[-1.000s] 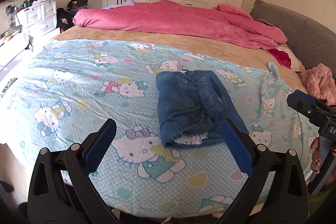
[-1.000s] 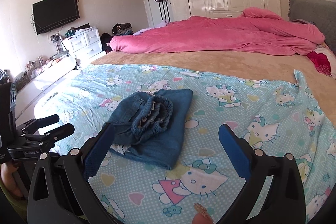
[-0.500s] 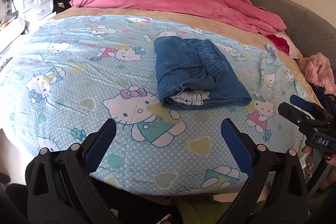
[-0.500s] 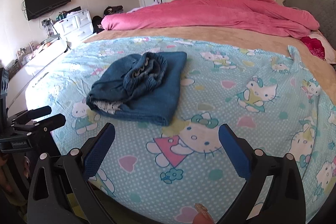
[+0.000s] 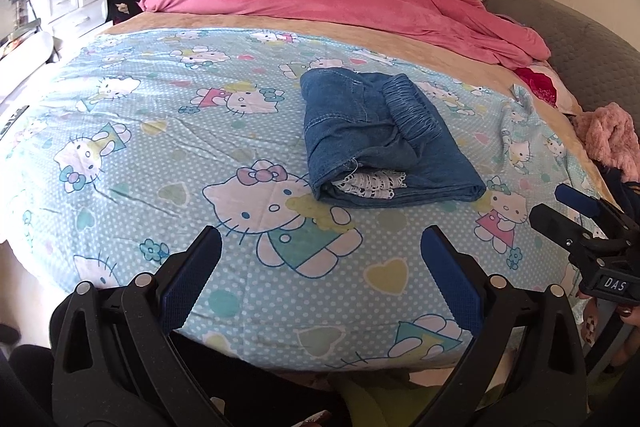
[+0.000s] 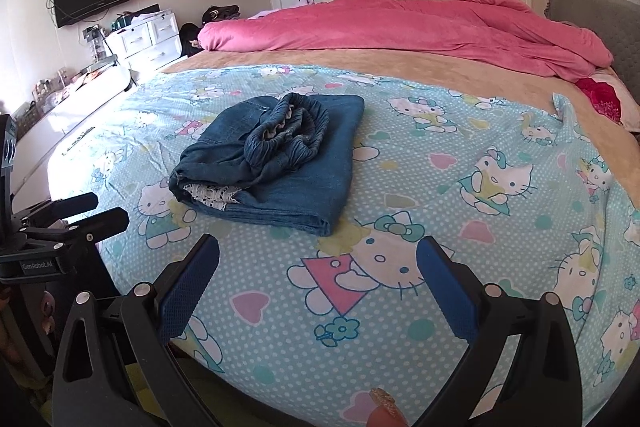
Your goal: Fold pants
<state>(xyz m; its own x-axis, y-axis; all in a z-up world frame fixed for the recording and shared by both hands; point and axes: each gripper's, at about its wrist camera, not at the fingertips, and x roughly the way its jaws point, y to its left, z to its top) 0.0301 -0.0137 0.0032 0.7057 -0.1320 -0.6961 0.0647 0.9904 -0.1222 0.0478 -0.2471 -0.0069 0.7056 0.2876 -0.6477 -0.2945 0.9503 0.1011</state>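
Our folded blue denim pants (image 5: 384, 143) lie as a compact bundle on the pale blue cartoon-cat bedsheet (image 5: 168, 131), a little way in from the near edge of the bed, with the gathered elastic waistband on top and a strip of white lace trim (image 5: 370, 183) peeping out at the near end. Over the last second we have drawn both tools back toward ourselves, and the bundle now sits well apart from them, untouched. Our left gripper (image 5: 320, 267) hangs spread wide with nothing between its blue pads; our right gripper (image 6: 318, 273) is likewise spread and empty. We judge the folding finished, this retreat being the release. Beyond, a rumpled pink duvet (image 6: 400, 27) lies across the far side of the bed.
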